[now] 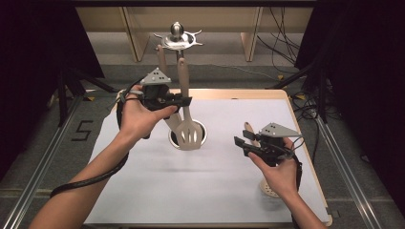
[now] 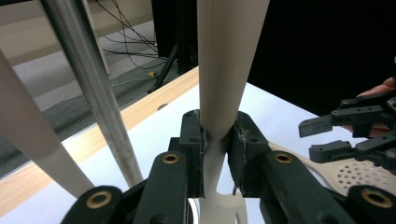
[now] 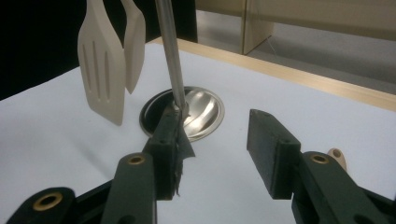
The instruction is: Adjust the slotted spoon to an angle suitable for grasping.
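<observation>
gripping slotted spatula (image 1: 188, 128): left tongs (image 1: 184, 101) | right tongs (image 1: 240, 145): agape, empty | floor mark "5" (image 1: 82, 130)

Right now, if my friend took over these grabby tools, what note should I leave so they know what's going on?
Left gripper: shut on the handle of the slotted spatula, which hangs on the metal utensil stand.
Right gripper: open, holding nothing, hovering over the white table cover.
A second spatula hangs on the stand beside the first. A perforated skimmer lies on the table under the right hand.
Left to do, probably: deal with the gripped spatula, then the skimmer.
</observation>
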